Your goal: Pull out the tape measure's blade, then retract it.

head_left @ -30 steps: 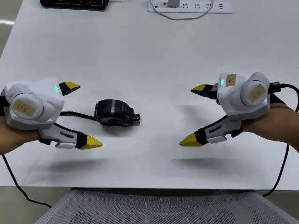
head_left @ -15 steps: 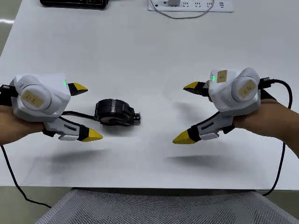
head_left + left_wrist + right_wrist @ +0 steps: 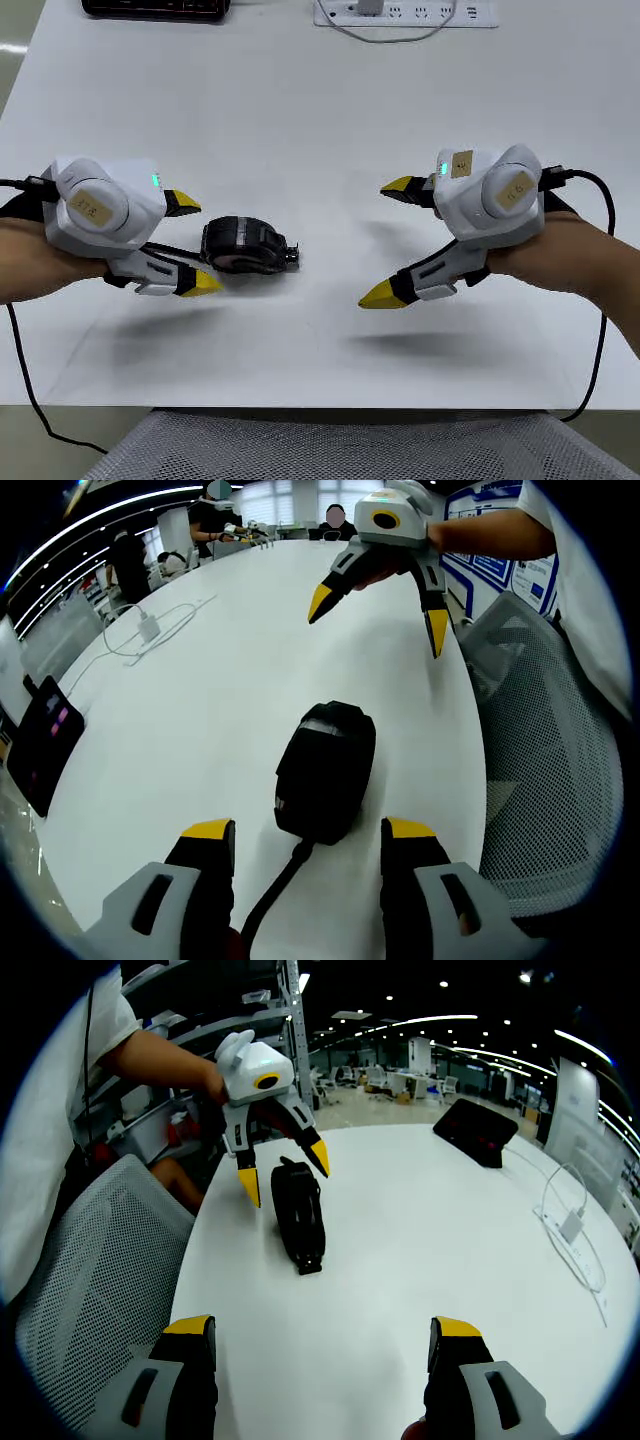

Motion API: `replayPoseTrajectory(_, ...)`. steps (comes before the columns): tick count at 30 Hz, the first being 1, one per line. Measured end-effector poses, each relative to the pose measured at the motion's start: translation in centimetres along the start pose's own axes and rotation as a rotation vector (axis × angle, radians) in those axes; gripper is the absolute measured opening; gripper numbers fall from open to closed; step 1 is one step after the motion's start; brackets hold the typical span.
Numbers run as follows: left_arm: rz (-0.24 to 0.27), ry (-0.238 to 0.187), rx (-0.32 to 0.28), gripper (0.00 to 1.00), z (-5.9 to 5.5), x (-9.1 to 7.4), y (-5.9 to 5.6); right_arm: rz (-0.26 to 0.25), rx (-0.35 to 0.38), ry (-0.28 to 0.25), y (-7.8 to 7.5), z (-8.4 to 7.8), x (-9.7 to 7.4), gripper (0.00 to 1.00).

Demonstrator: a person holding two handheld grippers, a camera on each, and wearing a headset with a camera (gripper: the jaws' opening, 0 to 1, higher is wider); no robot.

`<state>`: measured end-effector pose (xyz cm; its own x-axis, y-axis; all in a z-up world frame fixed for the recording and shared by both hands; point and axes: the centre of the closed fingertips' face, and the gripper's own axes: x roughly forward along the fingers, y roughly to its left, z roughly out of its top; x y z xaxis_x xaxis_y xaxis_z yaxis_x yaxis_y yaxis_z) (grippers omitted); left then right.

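A black tape measure (image 3: 245, 245) lies on the white table (image 3: 300, 110), its blade tip facing right and a black strap trailing left. My left gripper (image 3: 192, 243) is open, its yellow-tipped fingers just left of the case. In the left gripper view the tape measure (image 3: 325, 770) sits just ahead of the gap between the jaws. My right gripper (image 3: 391, 241) hangs open over bare table well to the right of the case. In the right gripper view the tape measure (image 3: 298, 1213) lies ahead with the left gripper (image 3: 283, 1169) behind it.
A white power strip (image 3: 405, 12) with a cable sits at the far edge, and a dark flat device (image 3: 155, 8) lies at the far left. A grey mesh chair (image 3: 330, 445) stands below the near table edge. Cables trail from both grippers.
My left gripper has moved right, closing in on the tape measure. The right gripper has drifted left toward it. The tape measure has not moved.
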<state>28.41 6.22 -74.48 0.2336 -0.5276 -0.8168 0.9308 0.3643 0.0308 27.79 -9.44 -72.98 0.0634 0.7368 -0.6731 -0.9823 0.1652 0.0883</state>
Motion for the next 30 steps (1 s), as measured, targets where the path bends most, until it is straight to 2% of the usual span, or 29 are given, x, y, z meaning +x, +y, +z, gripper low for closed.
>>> replayPoseTrajectory(5,-0.02,0.012,0.017,0.46,0.0,0.5,-0.3,0.002,0.001,-0.002,0.0,0.1,0.1,0.86)
replayPoseTrajectory(16,-0.037,0.03,0.021,0.41,0.0,1.4,-0.3,0.01,0.001,-0.006,0.2,0.4,0.5,0.86)
replayPoseTrajectory(24,-0.037,0.037,0.041,0.33,0.0,1.8,-0.2,0.016,0.006,-0.007,0.4,0.3,0.7,0.85)
replayPoseTrajectory(30,-0.053,0.042,0.053,0.28,-0.1,2.0,-0.5,0.019,0.009,-0.008,0.5,0.1,0.8,0.84)
